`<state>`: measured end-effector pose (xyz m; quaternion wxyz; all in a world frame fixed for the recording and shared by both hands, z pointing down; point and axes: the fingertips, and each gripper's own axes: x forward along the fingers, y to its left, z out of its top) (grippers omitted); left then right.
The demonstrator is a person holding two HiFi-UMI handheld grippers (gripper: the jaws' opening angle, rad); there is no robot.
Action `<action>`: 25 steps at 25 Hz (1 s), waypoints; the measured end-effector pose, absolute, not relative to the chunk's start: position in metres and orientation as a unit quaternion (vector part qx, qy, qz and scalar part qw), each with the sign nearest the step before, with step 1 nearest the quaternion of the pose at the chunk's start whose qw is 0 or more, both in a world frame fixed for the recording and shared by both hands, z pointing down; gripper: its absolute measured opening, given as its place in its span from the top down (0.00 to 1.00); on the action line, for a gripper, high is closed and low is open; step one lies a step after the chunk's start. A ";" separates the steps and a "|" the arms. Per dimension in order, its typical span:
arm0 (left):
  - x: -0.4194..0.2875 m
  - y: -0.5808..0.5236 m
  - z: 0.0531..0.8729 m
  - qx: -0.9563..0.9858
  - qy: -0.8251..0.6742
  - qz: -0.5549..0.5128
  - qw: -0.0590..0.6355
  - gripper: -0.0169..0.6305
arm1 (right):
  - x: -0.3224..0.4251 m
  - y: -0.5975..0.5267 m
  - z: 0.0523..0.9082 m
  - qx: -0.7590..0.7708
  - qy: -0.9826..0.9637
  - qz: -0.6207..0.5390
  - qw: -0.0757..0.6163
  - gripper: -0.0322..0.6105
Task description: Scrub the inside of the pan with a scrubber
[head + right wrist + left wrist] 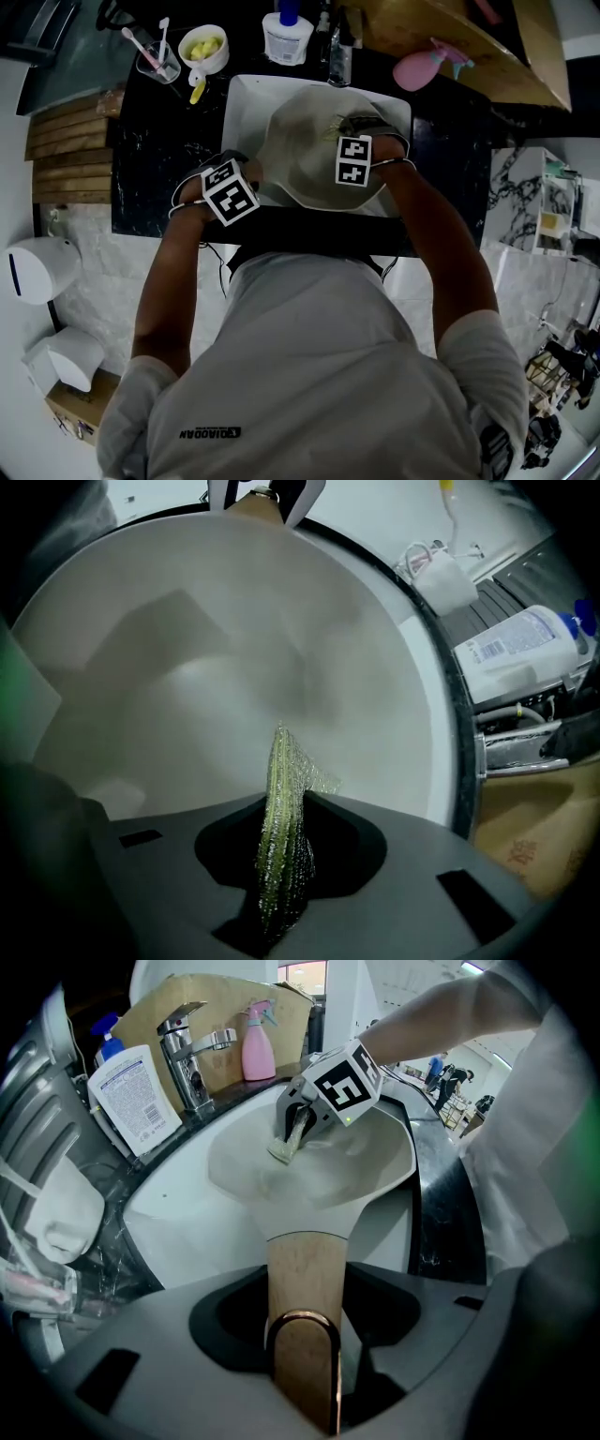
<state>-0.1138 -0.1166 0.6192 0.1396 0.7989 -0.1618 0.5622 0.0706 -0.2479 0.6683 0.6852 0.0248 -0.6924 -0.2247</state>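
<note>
**dishrat:** ok so what's each gripper actually holding?

**panfan:** The left gripper (pixel 305 1363) has its jaws closed in on the pan's wooden handle (pixel 305 1269), snug on both sides. The right gripper (pixel 281 902) is pinched almost fully down on a green mesh scrubber (pixel 284 789). The scrubber stands up on edge out of the jaws.

**dishrat:** and where's the pan?

**panfan:** The pan (pixel 370 1166) is cream inside and sits over the white sink (pixel 246 103), handle pointing back at the person. The right gripper reaches down into it from the person's right. The free end of the scrubber is up by the inner wall, on the side away from the handle. It looks right at the surface, but I honestly can't tell if it's pressing on it.

**dishrat:** what's behind all that?

**panfan:** There's a dark counter (pixel 159 159) around the sink, with a chrome tap (pixel 187 1049) at the back edge. A white bottle (pixel 136 1096) with a blue top is just beside the tap on the left, and a pink spray bottle (pixel 258 1049) is on its right. Further left in the head view there's a white bowl (pixel 202 49) with yellow stuff in it. A clear cup (pixel 157 61) with toothbrushes stands right next to the bowl.
</note>
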 end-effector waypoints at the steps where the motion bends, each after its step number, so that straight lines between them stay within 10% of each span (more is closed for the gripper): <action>1: -0.114 -0.117 0.619 0.799 -0.162 0.562 0.139 0.62 | 0.072 -0.245 0.670 0.019 -0.692 -0.218 0.688 0.81; 25: -0.114 -0.117 0.619 0.799 -0.163 0.562 0.138 0.62 | 0.098 -0.196 0.668 -0.048 -0.676 -0.104 0.728 0.81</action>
